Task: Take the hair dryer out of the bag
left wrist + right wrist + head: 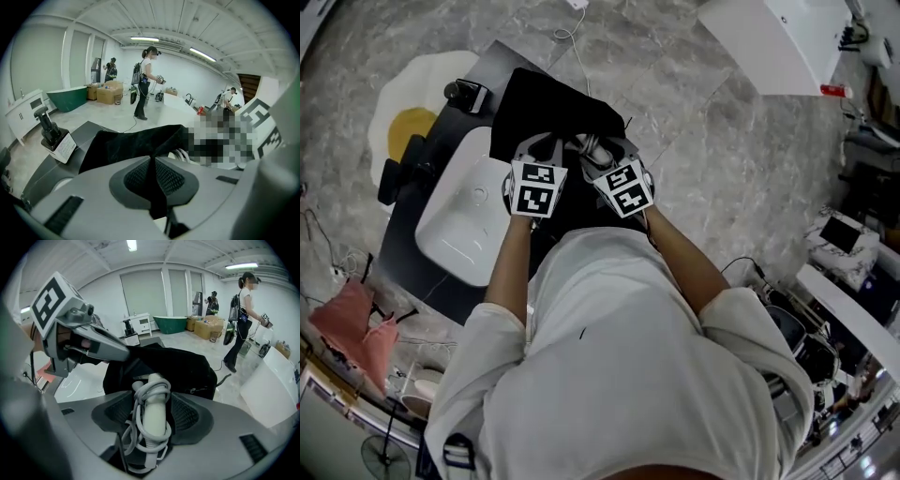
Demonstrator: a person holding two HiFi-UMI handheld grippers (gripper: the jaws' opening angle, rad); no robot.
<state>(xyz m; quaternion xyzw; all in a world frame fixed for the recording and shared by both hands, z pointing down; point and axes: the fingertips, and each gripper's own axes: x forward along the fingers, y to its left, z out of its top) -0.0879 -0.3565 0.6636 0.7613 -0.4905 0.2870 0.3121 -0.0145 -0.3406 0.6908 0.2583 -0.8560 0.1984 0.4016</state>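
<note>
At the far left of the head view a rug shaped like a fried egg [398, 103] is seen on the floor, and beside it a dark table [408, 248] in which a white sink [455, 230] is set. On the table, just past the sink, a black bag [548, 108] is laid. Its near edge is pinched by the left gripper [151, 168], whose fingers are closed tight on a fold of the black cloth. To the right of that fold, the white hair dryer [155, 420] is seen standing out of the bag's mouth, with its cord [140, 394] wound round the handle. The handle is straddled by the right gripper [153, 414], whose fingers are spread wide on either side and not clamped on it.
</note>
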